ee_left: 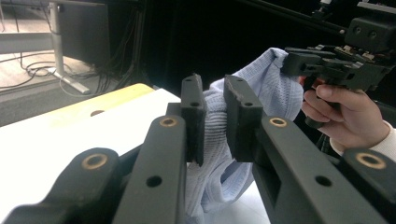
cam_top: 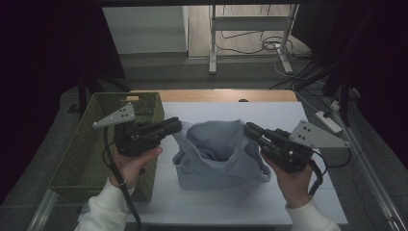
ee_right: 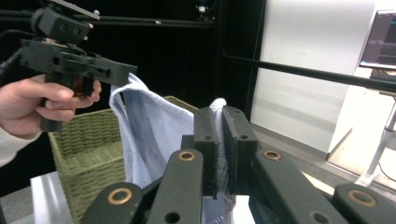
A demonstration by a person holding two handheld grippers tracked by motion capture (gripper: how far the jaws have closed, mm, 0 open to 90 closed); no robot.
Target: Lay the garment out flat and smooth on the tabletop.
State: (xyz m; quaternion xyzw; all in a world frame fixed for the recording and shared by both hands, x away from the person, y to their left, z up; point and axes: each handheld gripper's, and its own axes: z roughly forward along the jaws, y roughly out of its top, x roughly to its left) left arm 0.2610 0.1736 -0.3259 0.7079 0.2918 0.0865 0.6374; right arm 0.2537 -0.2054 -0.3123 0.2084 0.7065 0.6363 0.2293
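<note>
- While held up between both grippers, pale blue knitted garment (cam_top: 219,154) hanging over middle of white counter (cam_top: 284,115), lower folds resting on it.
- Left gripper (cam_top: 177,125) clamped tight on garment's left edge; cloth pinched between jaws in left gripper view (ee_left: 214,119).
- Right gripper (cam_top: 249,129) likewise closed on right edge (ee_right: 219,140).
- Woven green basket (cam_top: 79,159) just beside counter's left edge.
- Wooden strip (cam_top: 216,95) along counter's far edge.
- Beyond: grey floor, metal table legs (cam_top: 212,43), loose cables (cam_top: 250,45), dark curtains (cam_top: 48,43) at both sides.
</note>
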